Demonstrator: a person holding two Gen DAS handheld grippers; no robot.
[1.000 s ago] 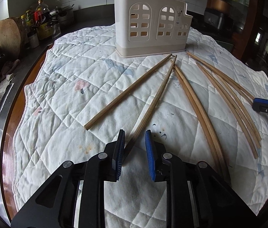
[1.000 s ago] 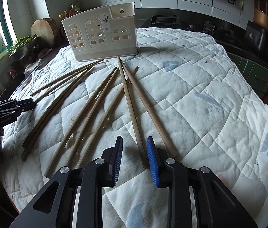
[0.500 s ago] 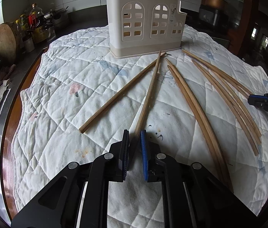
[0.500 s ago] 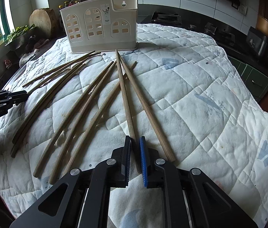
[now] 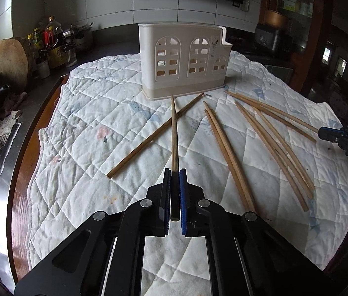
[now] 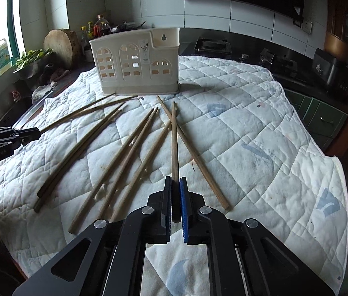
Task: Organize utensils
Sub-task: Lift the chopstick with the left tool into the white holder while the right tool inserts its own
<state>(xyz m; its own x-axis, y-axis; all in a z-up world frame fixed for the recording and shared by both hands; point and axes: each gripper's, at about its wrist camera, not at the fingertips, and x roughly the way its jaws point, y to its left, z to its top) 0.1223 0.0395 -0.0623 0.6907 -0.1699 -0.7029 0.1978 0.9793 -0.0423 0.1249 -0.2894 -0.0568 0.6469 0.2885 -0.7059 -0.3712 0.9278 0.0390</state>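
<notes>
Bamboo in both tongs: left gripper (image 5: 174, 172) clamps one chopstick (image 5: 174, 133) by its near end, right gripper (image 6: 175, 180) clenches another (image 6: 174, 138), each stick's tip pointing toward the holder. Eight more chopsticks (image 5: 228, 153) lie fanned across the quilted cloth (image 5: 87, 113), mid-table to its far edge. Beyond them, near the cloth's far edge, stands the cream utensil holder (image 5: 183, 61). Step in hand, prob.: pick-up done, carry next. Next move needs each stick tipped upright & dropped into a compartment.
</notes>
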